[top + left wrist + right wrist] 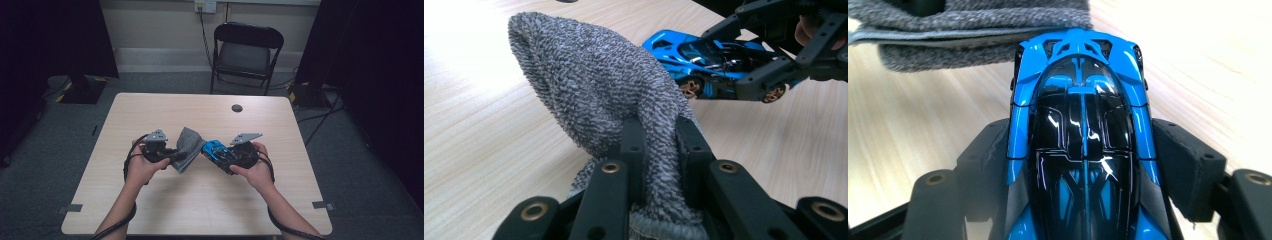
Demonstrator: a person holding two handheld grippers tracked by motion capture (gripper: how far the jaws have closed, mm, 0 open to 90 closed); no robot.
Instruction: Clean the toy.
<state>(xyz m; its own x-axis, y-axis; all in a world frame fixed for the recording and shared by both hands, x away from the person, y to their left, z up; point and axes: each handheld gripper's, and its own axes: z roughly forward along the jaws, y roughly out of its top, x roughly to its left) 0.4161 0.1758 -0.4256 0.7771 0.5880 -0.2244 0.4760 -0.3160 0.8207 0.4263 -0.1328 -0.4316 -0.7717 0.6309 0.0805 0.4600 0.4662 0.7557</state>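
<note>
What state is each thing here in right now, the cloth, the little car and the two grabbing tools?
Grey cloth: bunched, pinched between the jaws, lifted.
Blue toy car: clamped by its sides, nose toward the cloth.
Left gripper: shut on the cloth.
Right gripper: shut on the car.
Folding chair: unfolded, unoccupied.

No writing, label, brand mark, number or sign can be read anywhere here. The blue toy car (1080, 145) held in the right claw (220, 155) has a plain blue and black body with no lettering on it, and the grey cloth (614, 100) pinched in the left claw (659, 150) bears no tag. The tabletop (200, 210) beneath both claws is bare wood grain without print.
</note>
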